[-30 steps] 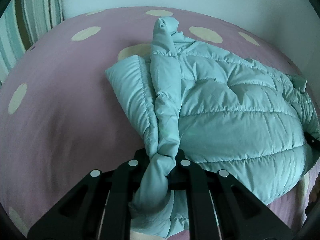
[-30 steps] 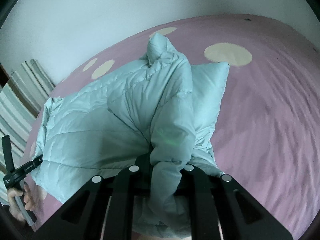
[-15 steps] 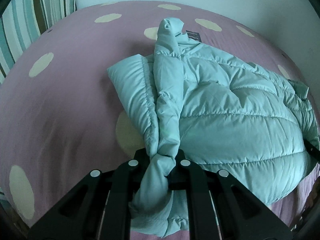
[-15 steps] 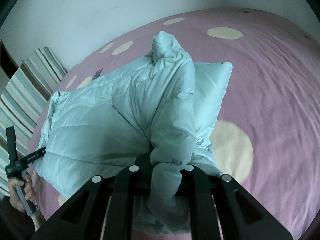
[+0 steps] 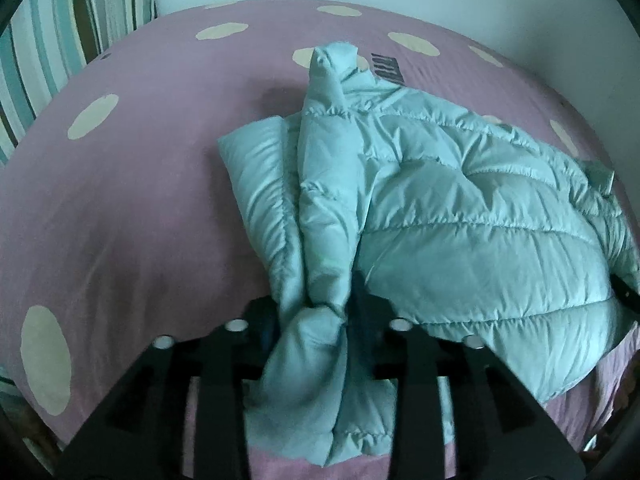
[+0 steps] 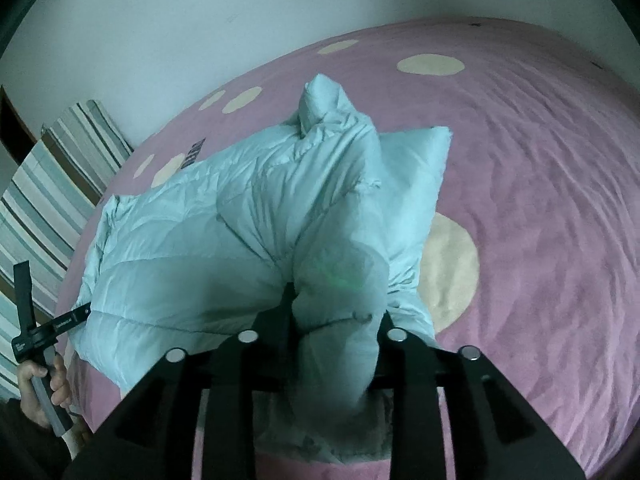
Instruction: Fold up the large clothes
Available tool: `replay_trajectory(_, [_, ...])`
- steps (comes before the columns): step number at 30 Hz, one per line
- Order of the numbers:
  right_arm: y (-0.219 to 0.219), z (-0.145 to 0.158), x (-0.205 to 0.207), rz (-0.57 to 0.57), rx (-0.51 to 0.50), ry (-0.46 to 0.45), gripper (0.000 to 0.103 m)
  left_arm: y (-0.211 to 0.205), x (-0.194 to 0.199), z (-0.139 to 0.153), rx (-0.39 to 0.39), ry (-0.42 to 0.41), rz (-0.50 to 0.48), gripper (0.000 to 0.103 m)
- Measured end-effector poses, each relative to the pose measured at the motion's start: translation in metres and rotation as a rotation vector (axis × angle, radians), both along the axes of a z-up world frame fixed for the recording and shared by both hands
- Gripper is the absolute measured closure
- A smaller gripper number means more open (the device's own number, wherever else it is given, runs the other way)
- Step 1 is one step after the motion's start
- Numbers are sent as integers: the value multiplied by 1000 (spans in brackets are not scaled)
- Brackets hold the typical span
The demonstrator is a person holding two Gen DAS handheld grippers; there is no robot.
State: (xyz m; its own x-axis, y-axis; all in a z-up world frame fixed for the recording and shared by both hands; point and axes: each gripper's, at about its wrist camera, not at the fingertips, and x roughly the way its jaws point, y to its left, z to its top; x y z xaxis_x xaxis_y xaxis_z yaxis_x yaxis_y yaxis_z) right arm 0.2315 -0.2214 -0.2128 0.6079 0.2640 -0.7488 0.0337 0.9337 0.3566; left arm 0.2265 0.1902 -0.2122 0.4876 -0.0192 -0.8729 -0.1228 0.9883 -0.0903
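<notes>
The mint puffer jacket (image 5: pixel 460 216) lay bunched across the pink bedspread (image 5: pixel 140 200) with its cream dots, quilted panels puffed up and sagging toward the near edge of the bed. The left gripper (image 5: pixel 316 320) had its jaws pinched on a twisted rope of the jacket's fabric; a wad of it spilled down between the black fingers (image 5: pixel 224 360) and hung below them. From that pinch a long gathered ridge ran away up the bed to a crumpled peak. Beside the ridge, a flat folded flap lay on the spread.

Over on the other side, the right gripper (image 6: pixel 320 336) was clamped the same way, a fat roll of jacket squeezed between its fingers (image 6: pixel 404 360) and drooping past them. From there the jacket rose in a hump and spread leftward toward the striped pillow (image 6: pixel 52 200) at the wall.

In the right wrist view the left hand (image 6: pixel 40 388) showed at the far corner, wrapped round its tool's handle, the tool's black tip touching the jacket's hem. A small dark label (image 5: pixel 386 68) sat on the bedspread just behind the jacket's peak.
</notes>
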Motion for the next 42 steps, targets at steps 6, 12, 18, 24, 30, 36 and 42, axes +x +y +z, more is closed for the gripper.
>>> replay_trajectory(6, [-15, 18, -11, -53, -4, -42, 69, 13, -13, 10, -15, -35, 38, 46])
replay_trajectory(12, [-23, 44, -15, -92, -33, -126, 69, 23, -14, 17, -8, -65, 87, 39])
replay_trajectory(18, [-6, 49, 4, -18, -39, -129, 69, 24, -3, 5, -15, -36, 100, 39])
replay_trajectory(24, [-7, 54, 39, -29, -55, -111, 69, 18, 3, 1, 16, -30, 92, 39])
replay_trajectory(30, [-7, 56, 71, -33, -77, -70, 69, 16, 8, 0, 41, -31, 89, 39])
replay_trajectory(36, [-4, 50, 69, -36, -81, -46, 69, 17, 17, 2, 41, -38, 104, 39])
replay_trajectory(42, [1, 36, 60, -44, -94, -10, 69, 18, 29, 3, 42, -39, 114, 39])
